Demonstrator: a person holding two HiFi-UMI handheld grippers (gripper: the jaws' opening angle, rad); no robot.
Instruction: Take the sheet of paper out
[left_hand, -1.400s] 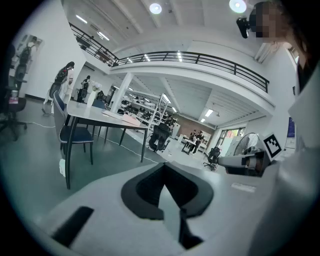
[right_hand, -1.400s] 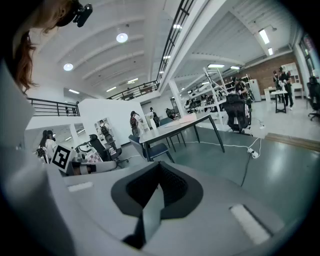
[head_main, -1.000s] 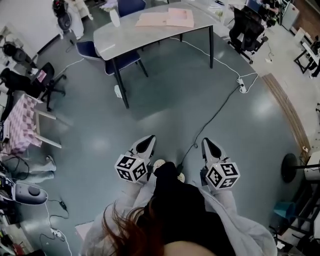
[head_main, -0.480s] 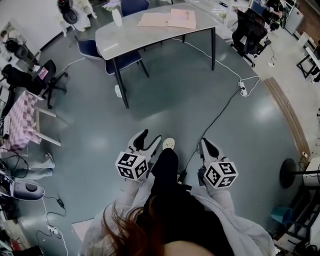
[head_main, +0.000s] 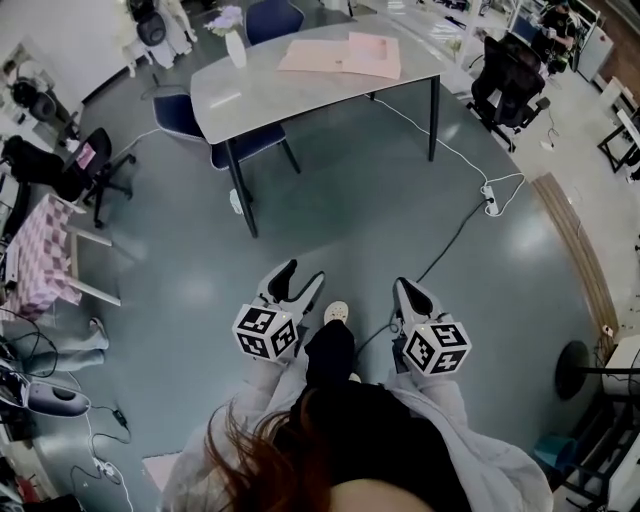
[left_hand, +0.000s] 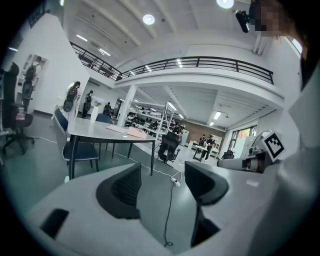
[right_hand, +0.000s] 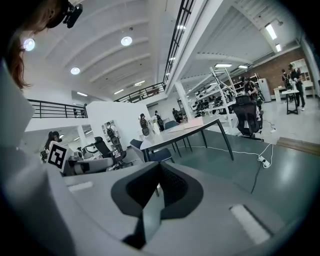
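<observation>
Stands on the glossy grey-green floor (head_main: 330, 200), well apart from the long grey-topped table (head_main: 250, 90) on dark legs. Points both tools low and forward, roughly toward that table.

Carries the white, cube-topped left gripper (head_main: 303, 272) with its jaws opening, already spread wide, with nothing between them but floor and a trailing dark cable (head_main: 450, 225) farther off. Carries the matching white right gripper (head_main: 403, 286) with its jaws pressed together, pinching nothing.

Finds the task's thing far ahead and untouched: a pale pink paper stack (head_main: 345, 55) lying flat on the tabletop (whether a folder with a sheet inside or loose sheets, cannot tell from this far), apart from a small white vase (head_main: 237, 48) toward the table's other end.

Looks barely begun, as a judgement: no contact with the paper and no sheet lifted or drawn out.

Left to do, most likely:
- closing the gap to the table
- bringing the spread left jaws down to the stack
- steadying the stack with one tool
- nipping a single sheet's edge with the other
- sliding that sheet free
</observation>
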